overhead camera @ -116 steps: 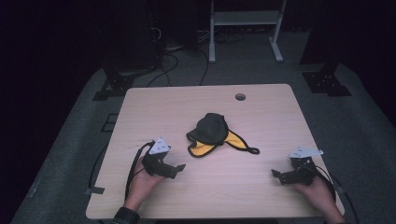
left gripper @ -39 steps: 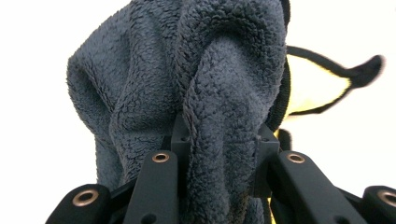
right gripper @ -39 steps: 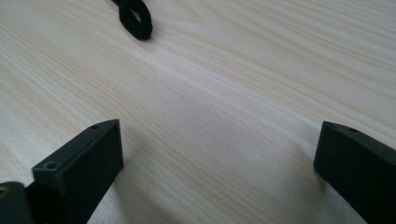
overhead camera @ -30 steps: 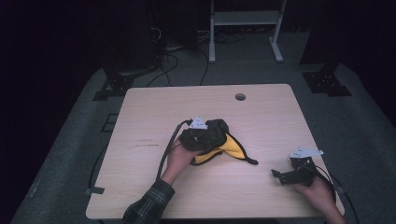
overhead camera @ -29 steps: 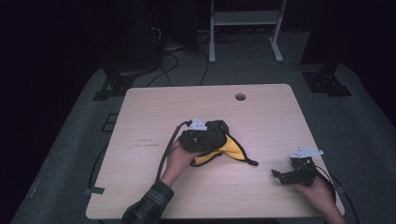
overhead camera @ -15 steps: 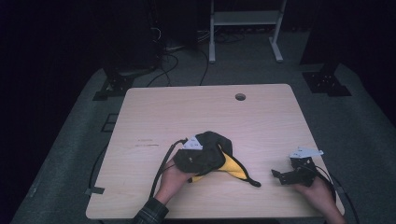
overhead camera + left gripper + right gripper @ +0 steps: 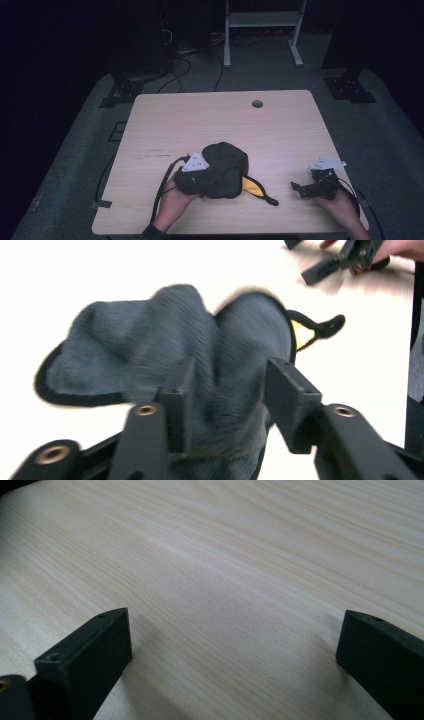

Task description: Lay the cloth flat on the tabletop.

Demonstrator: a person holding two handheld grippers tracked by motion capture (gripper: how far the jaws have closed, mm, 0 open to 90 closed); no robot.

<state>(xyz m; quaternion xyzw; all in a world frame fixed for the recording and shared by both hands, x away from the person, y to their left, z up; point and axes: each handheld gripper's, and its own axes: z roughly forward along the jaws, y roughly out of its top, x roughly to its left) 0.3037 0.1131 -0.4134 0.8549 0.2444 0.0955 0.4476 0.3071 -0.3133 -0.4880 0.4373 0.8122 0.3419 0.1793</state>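
The table [image 7: 280, 130] is pale wood with a fine straight grain. The cloth [image 7: 222, 170] on it is dark grey with black edging, a yellow lining [image 7: 250, 186] and a black strap [image 7: 327, 325]. Both grippers are black, the left gripper [image 7: 227, 390] and the right gripper [image 7: 235, 665]; each carries a grey plate.

Left gripper [image 7: 200, 175] fingers [image 7: 290, 400] are pinched together mid-table; right gripper [image 7: 312, 187] rests spread wide at the right edge.

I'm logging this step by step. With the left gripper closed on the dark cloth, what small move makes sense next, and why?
Probably bring the right gripper toward the yellow-lined end: its jaws stand open over bare table, while the left gripper pinches a fold of the dark cloth.
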